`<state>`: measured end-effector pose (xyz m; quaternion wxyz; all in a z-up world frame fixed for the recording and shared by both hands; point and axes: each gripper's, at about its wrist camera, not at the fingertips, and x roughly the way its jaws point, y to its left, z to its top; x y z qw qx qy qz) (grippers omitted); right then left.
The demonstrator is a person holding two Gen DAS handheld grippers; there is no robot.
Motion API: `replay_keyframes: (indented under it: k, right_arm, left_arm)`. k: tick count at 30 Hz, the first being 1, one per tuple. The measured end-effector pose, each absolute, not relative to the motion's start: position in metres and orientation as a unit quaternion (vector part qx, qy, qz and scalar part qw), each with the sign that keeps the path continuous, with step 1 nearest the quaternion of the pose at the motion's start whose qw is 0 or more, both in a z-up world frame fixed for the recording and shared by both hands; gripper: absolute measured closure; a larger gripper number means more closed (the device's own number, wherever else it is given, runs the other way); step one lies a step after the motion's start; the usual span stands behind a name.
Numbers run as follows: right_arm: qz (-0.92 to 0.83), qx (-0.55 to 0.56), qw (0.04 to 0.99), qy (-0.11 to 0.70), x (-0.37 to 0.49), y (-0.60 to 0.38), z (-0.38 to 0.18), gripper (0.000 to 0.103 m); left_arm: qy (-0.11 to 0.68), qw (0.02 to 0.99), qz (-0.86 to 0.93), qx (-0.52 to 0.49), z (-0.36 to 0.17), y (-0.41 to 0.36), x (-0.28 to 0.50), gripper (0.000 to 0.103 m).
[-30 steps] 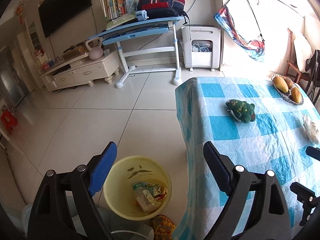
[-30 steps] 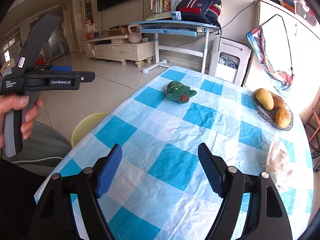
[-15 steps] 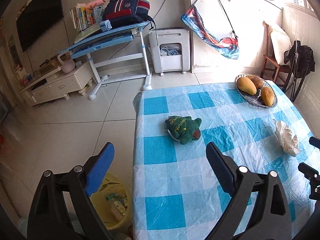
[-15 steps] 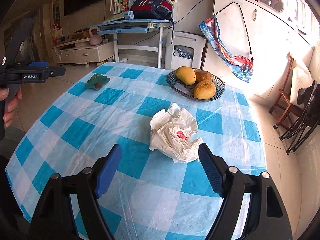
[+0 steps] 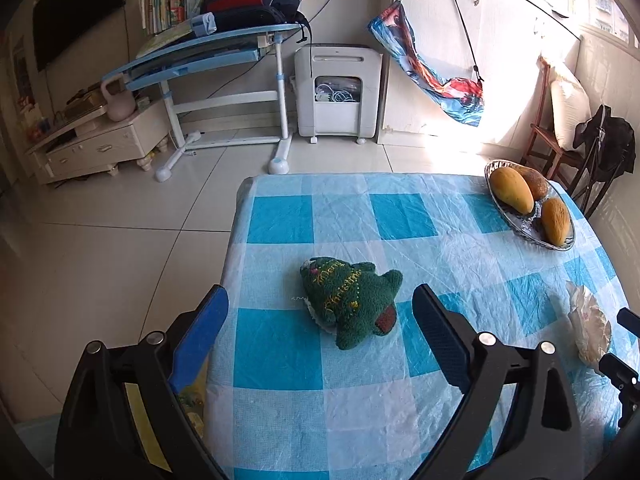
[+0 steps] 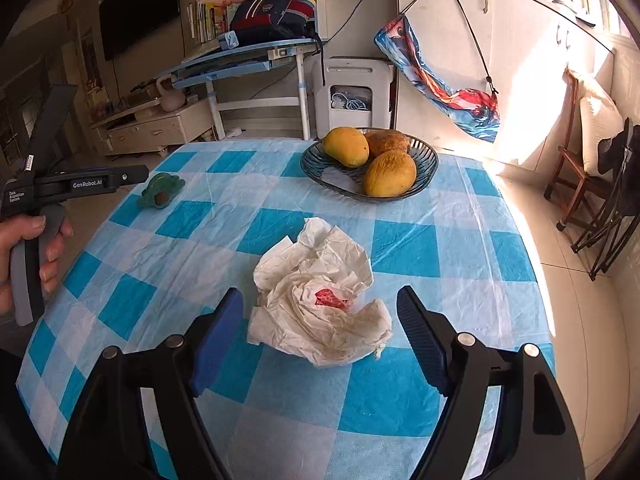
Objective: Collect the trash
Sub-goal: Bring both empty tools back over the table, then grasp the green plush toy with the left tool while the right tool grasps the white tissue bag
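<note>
A crumpled white paper wrapper with a red scrap in it lies on the blue-checked tablecloth. My right gripper is open, and the wrapper's near part sits between its blue fingers without touching them. In the left wrist view the same wrapper lies at the right edge. My left gripper is open above the table's left side, with a green plush toy just ahead of its fingers. A yellow bin shows on the floor behind the left finger, mostly hidden.
A glass bowl with mangoes stands at the table's far side. A hand holds the left gripper's handle at the left. A wooden chair and a folded stand are on the right. A tilted desk stands beyond the table.
The left view swung from the bin on the floor onto the table, toward the plush toy. The right gripper moved across the table to the wrapper, which now lies between its fingers.
</note>
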<state>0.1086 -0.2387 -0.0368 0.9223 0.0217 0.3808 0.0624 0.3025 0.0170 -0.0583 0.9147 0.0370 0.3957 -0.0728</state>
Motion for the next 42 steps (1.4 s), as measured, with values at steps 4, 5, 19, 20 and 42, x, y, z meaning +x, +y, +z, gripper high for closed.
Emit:
replay_keyframes:
  k: [4,5,19,20,42]
  right_arm:
    - [0.063,0.044,0.917,0.391,0.113,-0.248,-0.042,0.027]
    - [0.063,0.050,0.916,0.392,0.114,-0.250,-0.042,0.029]
    - [0.075,0.047,0.909,0.407,0.113,-0.247,-0.044,0.055]
    - [0.075,0.045,0.909,0.407,0.112,-0.246,-0.044,0.056]
    - [0.099,0.065,0.903,0.412,0.036,-0.235,-0.030,0.038]
  left_arm:
    - [0.400,0.913,-0.073,0.034,-0.066,0.012,0.316,0.013]
    - [0.401,0.913,-0.073,0.036,-0.068,0.010,0.318,0.013]
    - [0.429,0.890,-0.151,0.035,-0.087,-0.018,0.320,0.054]
    - [0.429,0.888,-0.159,0.034,-0.085,-0.018,0.316,0.058]
    - [0.424,0.879,-0.213,0.046,-0.053,-0.013,0.159,0.026]
